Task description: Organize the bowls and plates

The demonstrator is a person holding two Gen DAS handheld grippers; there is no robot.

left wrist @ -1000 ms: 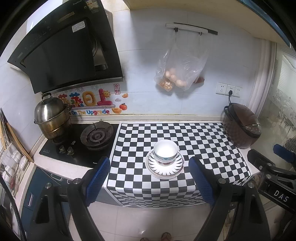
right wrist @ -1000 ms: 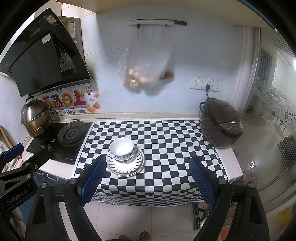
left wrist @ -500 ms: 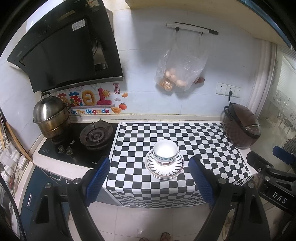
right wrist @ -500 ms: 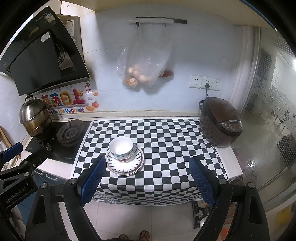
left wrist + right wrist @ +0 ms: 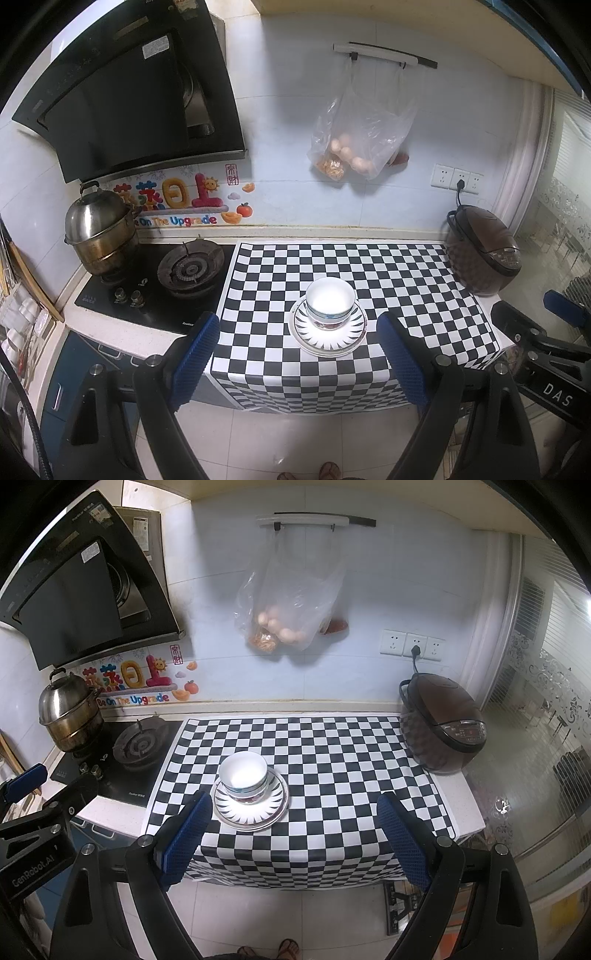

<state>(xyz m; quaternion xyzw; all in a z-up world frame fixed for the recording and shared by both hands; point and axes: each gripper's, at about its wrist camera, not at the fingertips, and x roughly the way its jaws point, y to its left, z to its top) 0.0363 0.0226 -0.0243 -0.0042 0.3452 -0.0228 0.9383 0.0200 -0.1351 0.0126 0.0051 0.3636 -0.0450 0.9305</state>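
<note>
Looks like the stacking part is basically done: the bowl (image 5: 330,300) sits on the plates (image 5: 330,334), centre of the frame on the checkered mat (image 5: 388,273). My left gripper (image 5: 299,356) and right gripper (image 5: 295,840) both hang wide apart, holding nothing, well short of the counter. Next I'd guess just check alignment or back off.

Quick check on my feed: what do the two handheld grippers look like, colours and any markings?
Both match: black angular frames with silver bolts and blue textured finger pads. The left gripper carries white "GenRobot.AI" lettering, the right gripper "DAS". No sleeves are visible.
</note>
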